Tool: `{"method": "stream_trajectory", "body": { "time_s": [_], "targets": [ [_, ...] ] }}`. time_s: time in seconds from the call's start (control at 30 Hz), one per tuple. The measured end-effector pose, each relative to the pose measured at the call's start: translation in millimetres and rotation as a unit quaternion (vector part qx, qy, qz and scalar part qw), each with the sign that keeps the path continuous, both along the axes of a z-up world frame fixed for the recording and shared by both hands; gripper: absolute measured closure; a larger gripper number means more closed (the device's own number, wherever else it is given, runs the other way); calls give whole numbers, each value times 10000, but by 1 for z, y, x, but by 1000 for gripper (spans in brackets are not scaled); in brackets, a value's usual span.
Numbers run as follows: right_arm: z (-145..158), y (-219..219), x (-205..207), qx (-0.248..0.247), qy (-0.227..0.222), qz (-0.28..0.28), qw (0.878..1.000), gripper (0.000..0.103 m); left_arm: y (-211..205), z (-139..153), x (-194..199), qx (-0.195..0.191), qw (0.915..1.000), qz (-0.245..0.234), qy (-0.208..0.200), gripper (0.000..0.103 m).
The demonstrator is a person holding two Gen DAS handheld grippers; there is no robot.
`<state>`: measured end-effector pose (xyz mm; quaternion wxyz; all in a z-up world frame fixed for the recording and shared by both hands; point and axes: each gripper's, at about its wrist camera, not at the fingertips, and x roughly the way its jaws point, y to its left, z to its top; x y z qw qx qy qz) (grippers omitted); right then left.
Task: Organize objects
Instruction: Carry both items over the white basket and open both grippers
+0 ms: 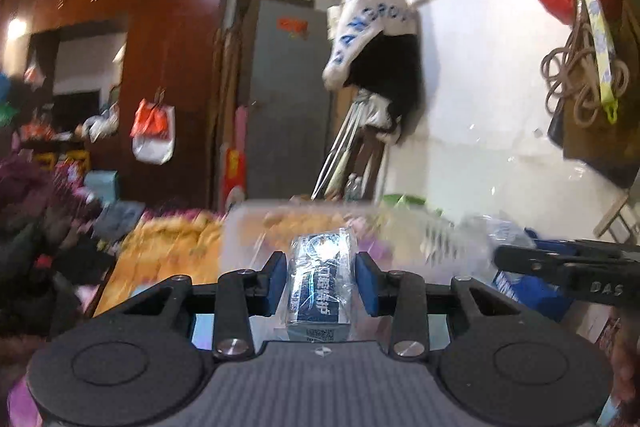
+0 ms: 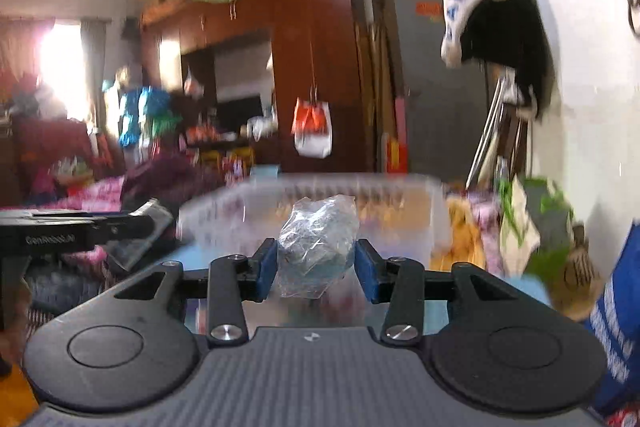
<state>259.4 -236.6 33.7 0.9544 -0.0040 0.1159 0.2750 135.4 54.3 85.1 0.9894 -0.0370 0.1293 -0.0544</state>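
Observation:
My left gripper [image 1: 320, 281] is shut on a dark blue box wrapped in clear plastic [image 1: 320, 287], held in the air. A clear plastic bin [image 1: 340, 227] lies just ahead of it, blurred. My right gripper [image 2: 316, 263] is shut on a crumpled clear plastic packet with something blue-green inside [image 2: 316, 247]. The same clear bin [image 2: 320, 203] stands right in front of it. The right gripper's body shows at the right edge of the left wrist view [image 1: 568, 267]; the left gripper's body shows at the left of the right wrist view [image 2: 68, 231].
A bed with an orange and pink quilt [image 1: 168, 251] lies under and beyond the bin. A brown wardrobe [image 1: 168, 47] and a grey door [image 1: 288, 99] stand behind. Clothes hang on the white wall [image 1: 376, 43]. A blue bag [image 2: 616, 327] is at right.

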Motion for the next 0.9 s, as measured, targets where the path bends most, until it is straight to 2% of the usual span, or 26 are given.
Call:
{"method": "stream_trajectory", "body": {
  "time_s": [0.13, 0.2, 0.3, 0.37, 0.4, 0.43, 0.53, 0.63, 0.7, 0.77, 0.9],
  "targets": [
    [23, 14, 50, -298, 13, -141, 9995, 57, -21, 32, 62, 136, 9997, -24, 193, 61],
    [25, 19, 75, -370, 96, -270, 9989, 57, -27, 34, 93, 158, 9988, 155, 432, 61],
    [18, 24, 99, -569, 189, -282, 9978, 56, -25, 24, 127, -44, 9975, 177, 679, 60],
    [13, 26, 105, -732, 170, -419, 9963, 34, -23, 15, 142, -31, 9970, 174, 747, 38],
    [12, 23, 101, -745, 97, -528, 9958, 11, -20, 11, 146, -38, 9961, 294, 836, 28],
    [11, 19, 93, -693, -20, -597, 9958, 0, -14, 8, 143, -83, 9956, 377, 851, 28],
    [12, 4, 66, -420, -93, -325, 9985, 0, -3, 7, 120, -71, 9976, 208, 649, 28],
    [1, -10, 33, -169, -135, -85, 9997, 0, 7, 10, 69, 170, 9995, 237, 121, 28],
    [-17, -14, 13, -99, -113, 79, 9999, 0, 10, 7, 49, 386, 9988, 301, 18, 25],
    [-32, -8, 13, -180, 157, 194, 9995, 0, 14, -5, 40, 632, 9967, 394, 310, 25],
    [-70, 20, 9, -483, 966, 446, 9931, 0, 32, -42, 28, 750, 9929, 726, 572, 25]
  ]
}}
